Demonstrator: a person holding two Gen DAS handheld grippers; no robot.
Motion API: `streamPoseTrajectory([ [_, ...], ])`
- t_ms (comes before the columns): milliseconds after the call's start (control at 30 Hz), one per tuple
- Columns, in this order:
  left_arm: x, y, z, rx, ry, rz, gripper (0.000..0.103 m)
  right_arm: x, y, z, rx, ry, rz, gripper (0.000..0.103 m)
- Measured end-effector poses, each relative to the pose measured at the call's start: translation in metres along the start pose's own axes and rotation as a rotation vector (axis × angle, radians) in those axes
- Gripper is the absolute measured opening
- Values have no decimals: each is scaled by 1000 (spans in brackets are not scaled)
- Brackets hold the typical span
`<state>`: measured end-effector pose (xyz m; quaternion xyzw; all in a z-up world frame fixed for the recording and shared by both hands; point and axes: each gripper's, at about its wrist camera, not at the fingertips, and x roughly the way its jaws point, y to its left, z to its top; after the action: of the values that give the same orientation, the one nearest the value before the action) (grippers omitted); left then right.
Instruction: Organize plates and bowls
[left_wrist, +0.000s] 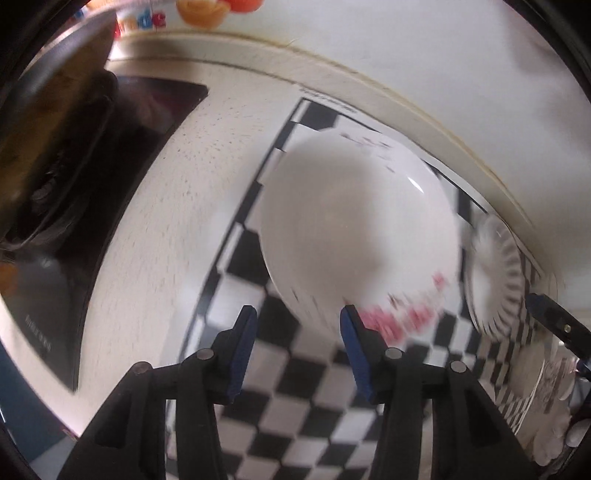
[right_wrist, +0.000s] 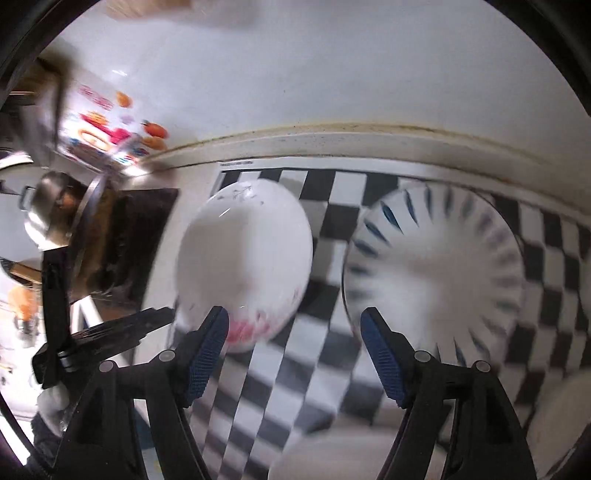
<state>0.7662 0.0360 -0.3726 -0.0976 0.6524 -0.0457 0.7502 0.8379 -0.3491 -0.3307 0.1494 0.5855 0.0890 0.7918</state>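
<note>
A white bowl (left_wrist: 358, 229) with pink flowers on its rim sits on a black-and-white checkered mat (left_wrist: 280, 373); it also shows in the right wrist view (right_wrist: 243, 262). A white plate with blue rays (right_wrist: 436, 277) lies to its right, seen at the edge of the left wrist view (left_wrist: 495, 273). My left gripper (left_wrist: 297, 325) is open just short of the bowl's near rim. My right gripper (right_wrist: 293, 332) is open above the mat, between bowl and plate. Both views are blurred by motion.
A black stovetop (left_wrist: 110, 177) with a steel pot (right_wrist: 55, 214) lies left of the mat. A white wall with a backsplash edge (right_wrist: 332, 144) runs behind. More white dishes (right_wrist: 332, 461) sit near the front (left_wrist: 546, 398).
</note>
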Motion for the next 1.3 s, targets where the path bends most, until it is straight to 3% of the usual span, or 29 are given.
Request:
streamPoseTrajectory([
  [167,42,7,37,35,73,24,44,61,4,46,-7,78,-82,75],
  [367,68,-5,56,101,120,33,45,99,5,79,-26,142,-111,68],
  [500,72,-22,56,152,152,64,54,116,9,89,-29,183,-104,68],
  [767,73,-25,58,182,170,46,52,138,13,85,-54,226,-100,65],
  [833,72,-26,58,173,161,44,50,137,12,87,-39,234,-77,58],
  [867,72,-26,57,167,157,44,49,137,10,86,-31,242,-55,43],
  [900,71,-25,57,150,149,41,47,138,9,86,-25,254,-47,36],
  [1000,69,-21,58,110,142,33,39,141,13,85,-57,248,-95,28],
  [1300,56,-6,35,73,99,35,34,131,9,74,-74,211,-85,23],
])
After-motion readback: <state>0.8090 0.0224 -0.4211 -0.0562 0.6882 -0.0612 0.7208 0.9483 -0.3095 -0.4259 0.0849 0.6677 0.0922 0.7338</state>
